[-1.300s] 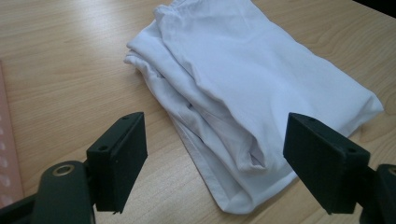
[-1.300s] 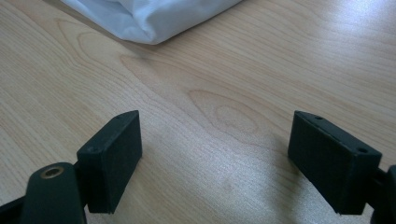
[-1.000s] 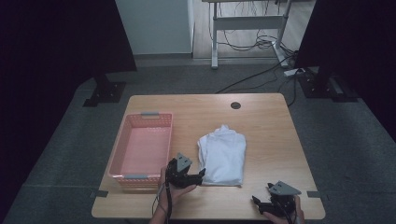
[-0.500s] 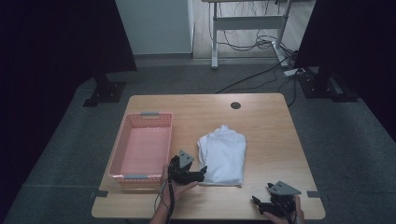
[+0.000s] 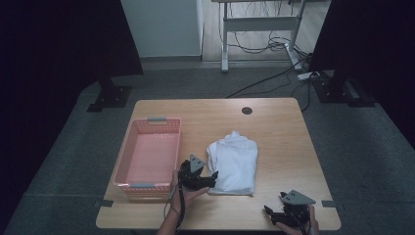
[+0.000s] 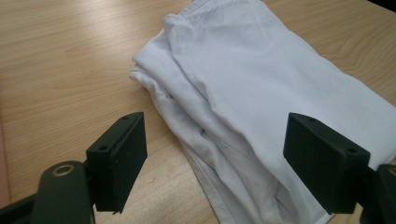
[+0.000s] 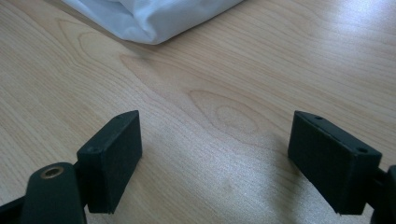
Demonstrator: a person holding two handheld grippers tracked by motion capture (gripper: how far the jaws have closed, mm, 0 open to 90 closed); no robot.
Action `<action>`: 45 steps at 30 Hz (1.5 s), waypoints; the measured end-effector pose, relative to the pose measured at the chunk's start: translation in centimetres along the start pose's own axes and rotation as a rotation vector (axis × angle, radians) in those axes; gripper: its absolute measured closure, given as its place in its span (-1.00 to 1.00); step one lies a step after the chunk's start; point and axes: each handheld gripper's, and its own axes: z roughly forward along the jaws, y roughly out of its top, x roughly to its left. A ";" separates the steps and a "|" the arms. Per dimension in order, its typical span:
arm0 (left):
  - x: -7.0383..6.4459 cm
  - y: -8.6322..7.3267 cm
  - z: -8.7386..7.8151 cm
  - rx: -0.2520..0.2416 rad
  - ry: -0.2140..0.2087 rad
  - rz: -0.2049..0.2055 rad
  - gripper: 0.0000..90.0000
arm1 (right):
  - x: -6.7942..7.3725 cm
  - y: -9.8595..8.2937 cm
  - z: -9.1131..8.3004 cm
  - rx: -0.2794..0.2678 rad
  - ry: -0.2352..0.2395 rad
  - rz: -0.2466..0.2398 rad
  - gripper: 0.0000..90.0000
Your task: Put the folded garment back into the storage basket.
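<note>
A folded white garment (image 5: 234,163) lies on the wooden table (image 5: 274,132), right of a pink basket (image 5: 148,157). My left gripper (image 5: 209,180) is open at the garment's near left corner. In the left gripper view the jaws stand wide apart on either side of the layered cloth edge (image 6: 219,140), with nothing pinched. My right gripper (image 5: 274,214) rests open low over bare wood near the table's front right edge. The right gripper view has the garment's corner (image 7: 149,16) farther off at the top.
The pink basket holds nothing that I can see and stands at the table's left side. A round cable hole (image 5: 247,110) sits near the far edge. Beyond the table are a desk frame (image 5: 259,22) and cables on the floor (image 5: 274,46).
My left gripper has slid a little right, closer onto the garment's near left corner. The right gripper has stayed where it was.
</note>
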 end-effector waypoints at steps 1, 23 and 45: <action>0.0 0.0 0.1 0.002 0.001 0.001 -0.53 | 0.0 0.0 0.0 0.000 0.000 0.000 -0.61; 0.1 1.2 2.3 0.015 -0.001 0.015 -0.53 | 0.1 0.0 0.0 -0.001 -0.001 0.001 -0.62; 0.7 2.2 4.4 0.031 0.016 0.024 -0.53 | 0.1 -0.1 0.0 -0.002 0.001 0.000 -0.62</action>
